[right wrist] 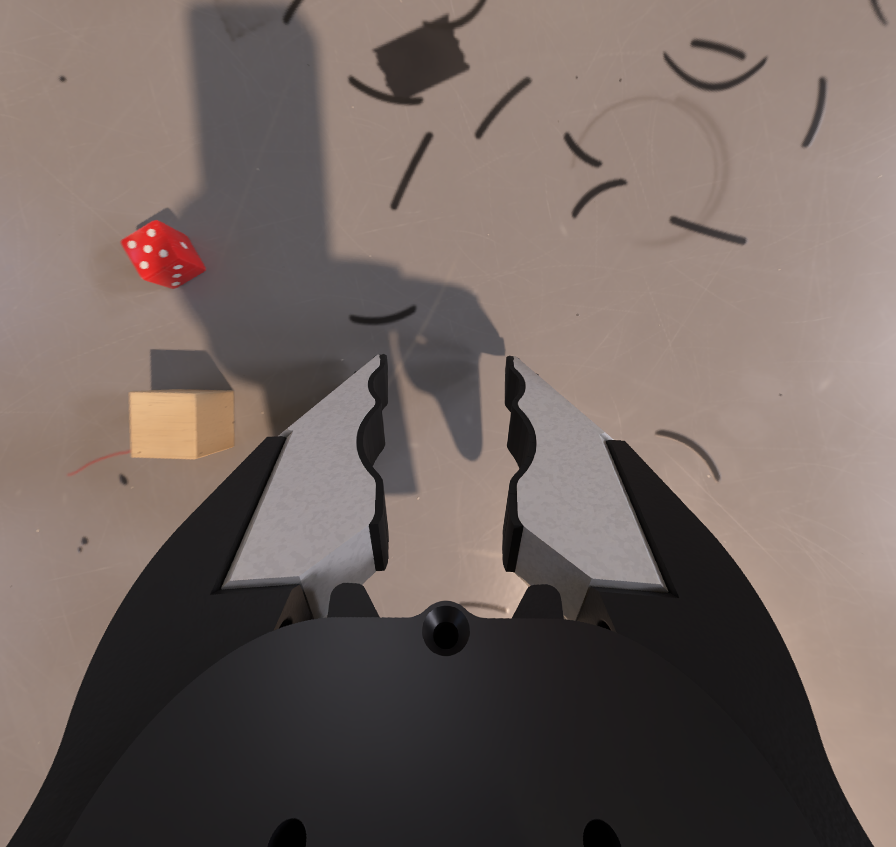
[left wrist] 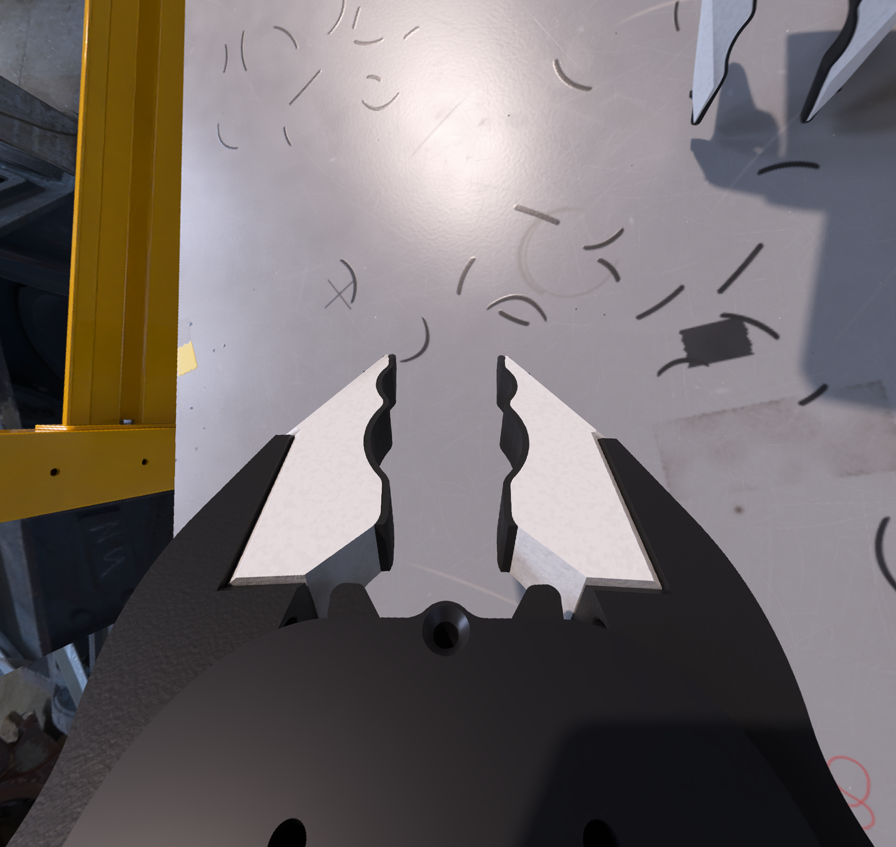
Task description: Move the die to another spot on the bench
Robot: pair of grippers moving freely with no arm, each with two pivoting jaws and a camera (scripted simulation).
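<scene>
Right wrist view, red die (right wrist: 162,254) clear, right gripper (right wrist: 446,358) empty, agape

The left gripper (left wrist: 446,358) points down at the surface (left wrist: 436,155), its two fingers spread with nothing between them. The right gripper (right wrist: 445,357) is posed likewise, fingers parted and empty; its fingertips (left wrist: 698,114) also appear in the left wrist view's upper right.
</scene>
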